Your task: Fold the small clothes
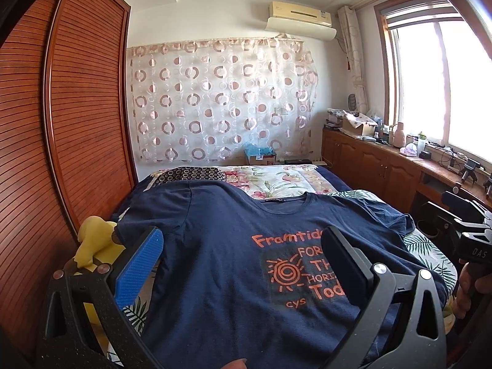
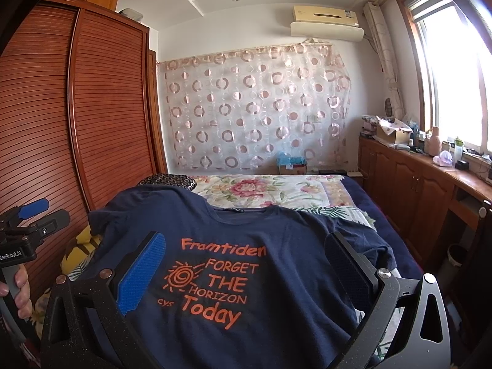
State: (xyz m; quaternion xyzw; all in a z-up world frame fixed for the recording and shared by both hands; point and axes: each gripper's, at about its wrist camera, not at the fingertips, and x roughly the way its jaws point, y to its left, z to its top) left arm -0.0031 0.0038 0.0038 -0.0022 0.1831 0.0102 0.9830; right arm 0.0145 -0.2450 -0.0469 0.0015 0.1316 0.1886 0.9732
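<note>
My left gripper and right gripper both have fingers wide apart, holding nothing. They hang above the blue shirt, which lies flat on the bed, neck at twelve o'clock, probably so I can fold it.

T-shirt: navy, orange print. Quilt behind T-shirt: cream, pink floral. Curtain beyond: sheer, pink rings. Wardrobe left: red-brown slats. Pads: blue.

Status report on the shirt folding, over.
Left gripper open, right gripper open, both empty. Navy blue printed T-shirt flat, unfolded on bed. Yellow plush toy beside left sleeve.
</note>
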